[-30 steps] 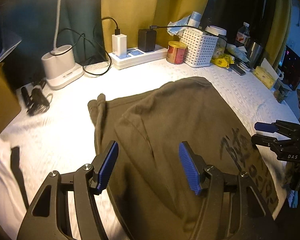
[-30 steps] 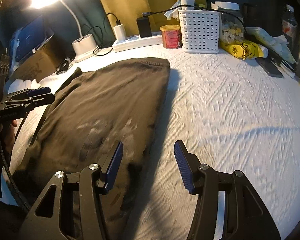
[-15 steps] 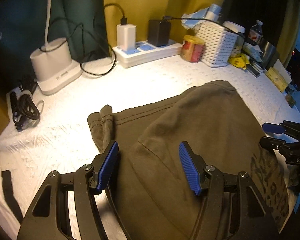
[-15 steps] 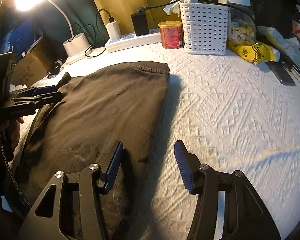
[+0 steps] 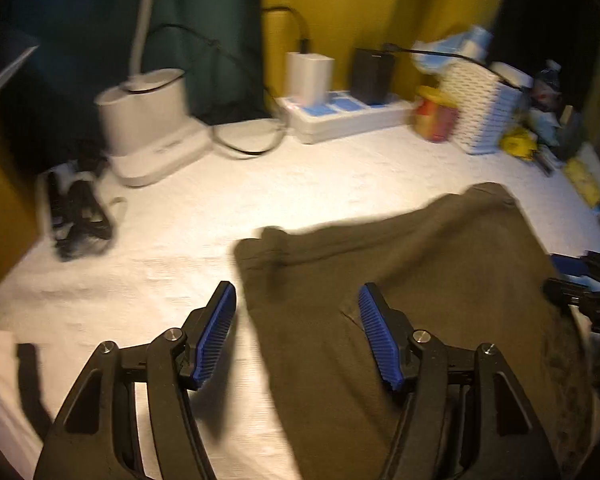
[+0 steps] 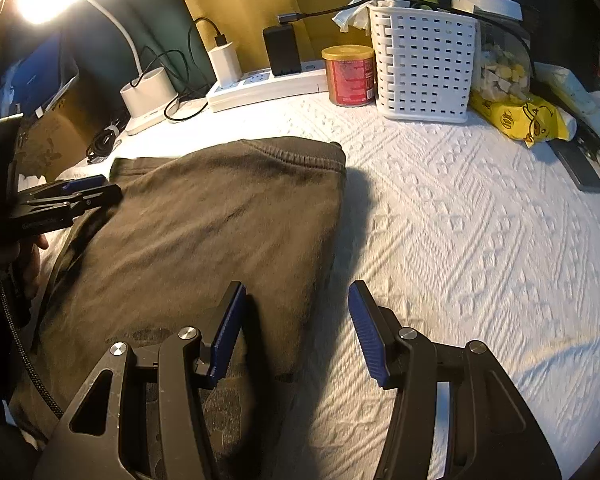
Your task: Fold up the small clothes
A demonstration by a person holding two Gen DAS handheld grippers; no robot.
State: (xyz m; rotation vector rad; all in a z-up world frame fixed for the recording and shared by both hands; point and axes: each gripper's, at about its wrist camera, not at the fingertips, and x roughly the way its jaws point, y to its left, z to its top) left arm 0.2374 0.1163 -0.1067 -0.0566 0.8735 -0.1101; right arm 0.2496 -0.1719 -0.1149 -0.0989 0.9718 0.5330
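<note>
Near the cameras: both grippers hang just over the bed with nothing in them.
Left gripper (image 5: 298, 330): its blue fingers (image 5: 216, 338) are spread wide. One finger is over the white cover and one is over the cloth.
Right gripper (image 6: 296, 330): its fingers are spread wide too. It sits over the right edge of the cloth.
Small cloth: the brown shirt (image 6: 204, 240) lies flat on the white bed cover (image 6: 480, 240), partly folded, with one long side tucked over.
Loose bit: a bunched sleeve end (image 5: 266, 248) sticks out at the far left corner.
How to do it well: I think each gripper should pinch an edge low and tight, lift both sides together, and lay the fold down smooth so the edges line up.
Watch out: the left view is blurry, so go slow there.
Red tin (image 6: 350, 76): its lid is on, so I cannot tell what is inside.
White basket (image 6: 422, 64): tissue or paper pokes out of the top.
Clear jar (image 6: 500, 64): it holds small pale and yellow pieces.
</note>
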